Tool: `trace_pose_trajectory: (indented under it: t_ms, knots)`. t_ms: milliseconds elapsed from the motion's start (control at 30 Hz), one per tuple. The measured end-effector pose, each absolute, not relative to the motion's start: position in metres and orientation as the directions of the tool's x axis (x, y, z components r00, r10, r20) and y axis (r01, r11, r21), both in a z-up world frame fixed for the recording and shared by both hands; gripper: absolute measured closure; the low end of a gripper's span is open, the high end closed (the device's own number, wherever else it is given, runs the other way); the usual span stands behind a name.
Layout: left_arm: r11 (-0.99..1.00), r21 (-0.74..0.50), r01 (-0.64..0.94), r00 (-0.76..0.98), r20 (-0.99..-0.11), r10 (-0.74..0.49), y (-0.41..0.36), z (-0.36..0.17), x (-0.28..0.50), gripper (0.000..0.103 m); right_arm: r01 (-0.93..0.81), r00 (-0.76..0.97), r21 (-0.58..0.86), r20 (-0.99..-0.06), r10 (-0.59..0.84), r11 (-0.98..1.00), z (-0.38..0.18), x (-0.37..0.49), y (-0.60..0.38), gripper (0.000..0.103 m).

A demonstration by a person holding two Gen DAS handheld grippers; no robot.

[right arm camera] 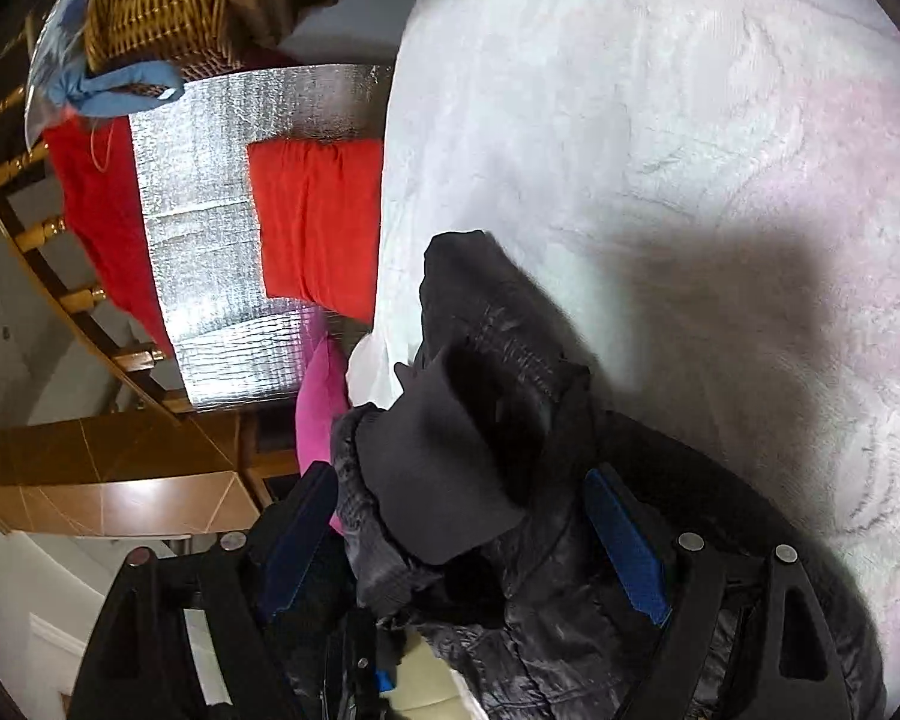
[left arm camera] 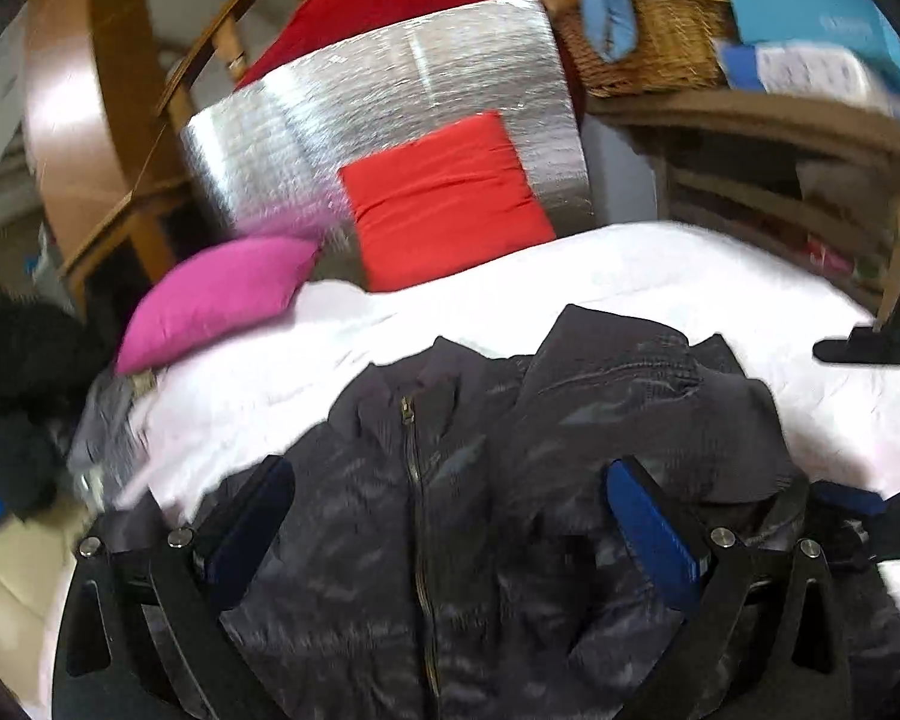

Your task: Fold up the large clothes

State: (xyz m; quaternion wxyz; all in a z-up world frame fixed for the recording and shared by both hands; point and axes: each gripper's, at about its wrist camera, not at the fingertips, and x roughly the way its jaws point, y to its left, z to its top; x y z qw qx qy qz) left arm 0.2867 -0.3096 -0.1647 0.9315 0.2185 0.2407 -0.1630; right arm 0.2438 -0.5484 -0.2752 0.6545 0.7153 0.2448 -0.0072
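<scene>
A dark grey zip-up jacket [left arm camera: 480, 480] lies crumpled on the white bedspread [left arm camera: 510, 276], zipper up. My left gripper [left arm camera: 450, 492] is open, its blue-padded fingers spread over the jacket's front near the zipper. In the right wrist view the jacket [right arm camera: 492, 360] hangs bunched, with a dark ribbed cuff or hem [right arm camera: 444, 474] between the fingers. My right gripper [right arm camera: 462, 504] is open around this bunched cloth; the jaws stand wide apart. The other gripper's black tip [left arm camera: 858, 348] shows at the right edge of the left wrist view.
A pink cushion [left arm camera: 222, 294] and a red cushion [left arm camera: 444, 192] lean at the bed's head against a silver foil panel [left arm camera: 390, 90]. A wicker basket [left arm camera: 648, 36] sits on a wooden shelf at right. Wooden railing [left arm camera: 168, 90] stands left. The white bedspread [right arm camera: 690, 150] fills the right.
</scene>
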Motion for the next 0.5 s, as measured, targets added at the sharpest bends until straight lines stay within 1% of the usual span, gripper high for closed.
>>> trace_pose_trajectory:
  t_ms: [33, 67, 100, 133, 167, 300, 367, 433, 500]
  knots:
    - [0.839, 0.348, 0.419, 0.83, -0.522, -0.197, -0.315, -0.167, 0.288, 0.013, 0.359, 0.879, 0.933, -0.33, 0.343, -0.023, -0.283, 0.231, -0.558, 0.016]
    - [0.82, 0.36, 0.446, 0.816, -0.539, -0.207, -0.32, -0.17, 0.29, 0.038, 0.353, 0.88, 0.935, -0.325, 0.346, -0.021, -0.282, 0.232, -0.559, 0.017]
    - [0.809, 0.364, 0.461, 0.805, -0.556, -0.208, -0.322, -0.173, 0.292, 0.071, 0.345, 0.882, 0.938, -0.318, 0.348, -0.018, -0.28, 0.233, -0.56, 0.017]
    - [0.801, 0.356, 0.48, 0.781, -0.589, -0.206, -0.324, -0.176, 0.296, 0.086, 0.341, 0.883, 0.94, -0.315, 0.349, -0.016, -0.279, 0.233, -0.56, 0.017]
    - [0.804, 0.336, 0.49, 0.761, -0.615, -0.207, -0.322, -0.179, 0.3, 0.097, 0.337, 0.884, 0.942, -0.311, 0.349, -0.012, -0.278, 0.233, -0.56, 0.018]
    - [0.863, 0.237, 0.447, 0.718, -0.67, -0.188, -0.299, -0.183, 0.316, 0.099, 0.335, 0.881, 0.942, -0.321, 0.347, 0.022, -0.274, 0.233, -0.558, 0.018]
    - [0.89, 0.182, 0.417, 0.693, -0.697, -0.182, -0.275, -0.184, 0.323, 0.1, 0.31, 0.885, 0.948, -0.314, 0.344, 0.068, -0.265, 0.234, -0.555, 0.018]
    - [0.905, 0.178, 0.385, 0.689, -0.708, -0.154, -0.259, -0.188, 0.327, 0.1, 0.275, 0.888, 0.957, -0.291, 0.356, 0.094, -0.259, 0.236, -0.552, 0.018]
    - [0.919, 0.156, 0.361, 0.66, -0.739, -0.134, -0.234, -0.196, 0.329, 0.1, 0.243, 0.88, 0.963, -0.268, 0.391, 0.113, -0.255, 0.242, -0.544, 0.018]
